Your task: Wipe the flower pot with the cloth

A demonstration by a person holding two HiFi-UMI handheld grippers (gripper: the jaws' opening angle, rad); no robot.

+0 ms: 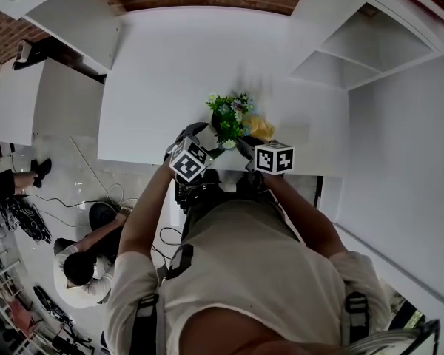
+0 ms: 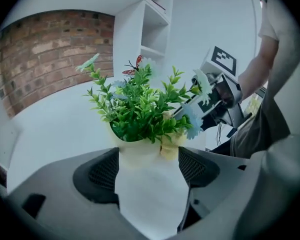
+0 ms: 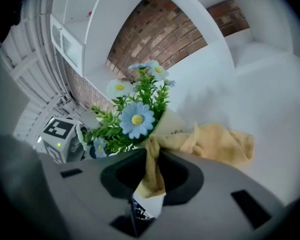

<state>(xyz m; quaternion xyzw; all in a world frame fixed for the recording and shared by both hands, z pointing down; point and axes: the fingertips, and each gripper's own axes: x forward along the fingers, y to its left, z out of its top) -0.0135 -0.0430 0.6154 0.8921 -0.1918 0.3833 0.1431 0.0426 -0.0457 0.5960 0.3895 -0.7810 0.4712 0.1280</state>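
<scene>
You're working in bright, even light with no hard glare. In the head view the white table [image 1: 170, 65] is nearly blown out, with only a soft grey shadow beside the plant [image 1: 228, 117], toward its 12 o'clock. In the left gripper view the pale pot [image 2: 140, 156] almost melts into the table behind it. In the right gripper view the cloth [image 3: 220, 144] throws a faint shadow toward 12 o'clock. Both gripper views bend straight lines near the rim, go black in the corners, and lose focus in the foreground at 6 o'clock.
</scene>
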